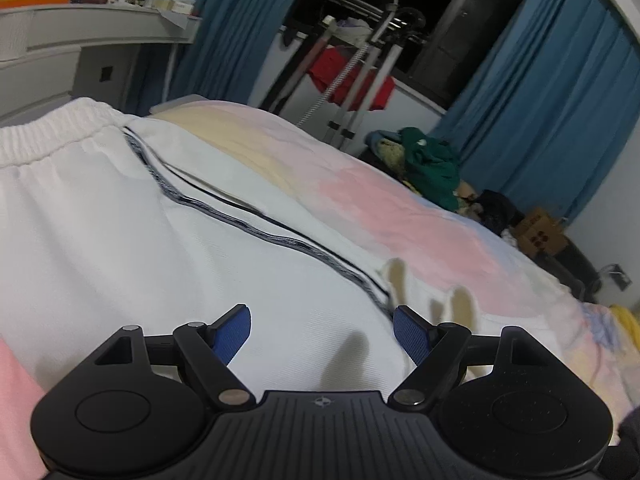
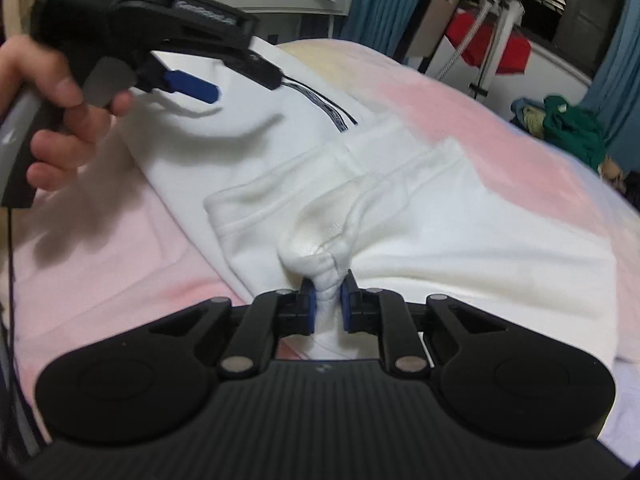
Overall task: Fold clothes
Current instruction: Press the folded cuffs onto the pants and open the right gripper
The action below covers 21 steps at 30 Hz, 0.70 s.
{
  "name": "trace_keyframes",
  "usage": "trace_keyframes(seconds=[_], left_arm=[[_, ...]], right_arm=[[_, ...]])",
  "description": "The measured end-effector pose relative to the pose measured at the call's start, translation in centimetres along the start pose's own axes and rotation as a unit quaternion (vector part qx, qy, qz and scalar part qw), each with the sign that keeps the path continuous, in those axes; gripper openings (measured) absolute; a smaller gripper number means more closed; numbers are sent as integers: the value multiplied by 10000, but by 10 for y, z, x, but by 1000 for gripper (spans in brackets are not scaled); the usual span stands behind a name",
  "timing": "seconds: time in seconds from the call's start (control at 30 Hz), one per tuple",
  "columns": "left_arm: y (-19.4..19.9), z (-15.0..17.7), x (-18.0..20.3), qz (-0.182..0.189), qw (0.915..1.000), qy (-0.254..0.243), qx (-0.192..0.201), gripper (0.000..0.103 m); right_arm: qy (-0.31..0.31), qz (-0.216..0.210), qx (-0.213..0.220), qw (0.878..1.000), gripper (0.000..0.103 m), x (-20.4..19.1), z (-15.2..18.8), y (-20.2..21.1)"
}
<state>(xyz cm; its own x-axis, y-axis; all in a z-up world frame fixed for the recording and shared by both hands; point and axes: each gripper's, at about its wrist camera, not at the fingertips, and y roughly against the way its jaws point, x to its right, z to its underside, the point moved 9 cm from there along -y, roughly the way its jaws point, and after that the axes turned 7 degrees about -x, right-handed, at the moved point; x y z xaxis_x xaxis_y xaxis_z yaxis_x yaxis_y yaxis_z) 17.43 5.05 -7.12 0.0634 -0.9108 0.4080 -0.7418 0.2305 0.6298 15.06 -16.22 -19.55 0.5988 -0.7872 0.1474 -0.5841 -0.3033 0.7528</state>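
The right gripper [image 2: 329, 300] is pinched shut on a bunched ribbed hem of the white trousers [image 2: 400, 200], directly between its blue pads. From there the garment's long axis runs ahead and leftward along the dark side stripe [image 1: 256, 228] to the elastic waistband [image 1: 56, 132]. The left gripper [image 1: 322, 332] hovers wide apart, empty, over mid-garment, nearer the waistband.

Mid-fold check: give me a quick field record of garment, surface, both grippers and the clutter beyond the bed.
garment: white trousers, dark side stripe, spread flat
surface: pink bedspread
right gripper: shut on a bunched fold of the trousers at their near edge
left gripper: open, above the trousers, gripping nothing
left hand: holds the left gripper's handle
clutter: green clothes pile past the bed's far edge
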Motion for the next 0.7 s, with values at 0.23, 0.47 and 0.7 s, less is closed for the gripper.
trace_keyframes(seconds=[0.23,0.47,0.7], left_arm=[[21,-1,-22,-327,9988,352,84,81],[54,10,-36,-729,9963,463,-24,88],[87,5,-76,-848,9856,1452,196,92]], right_arm=[[-1084,-577,264,9921,42,24,-8,20],[-1803,-456,899,9784,65,54,-7,70],[-2337,617,369,9696,65,109,19,36]])
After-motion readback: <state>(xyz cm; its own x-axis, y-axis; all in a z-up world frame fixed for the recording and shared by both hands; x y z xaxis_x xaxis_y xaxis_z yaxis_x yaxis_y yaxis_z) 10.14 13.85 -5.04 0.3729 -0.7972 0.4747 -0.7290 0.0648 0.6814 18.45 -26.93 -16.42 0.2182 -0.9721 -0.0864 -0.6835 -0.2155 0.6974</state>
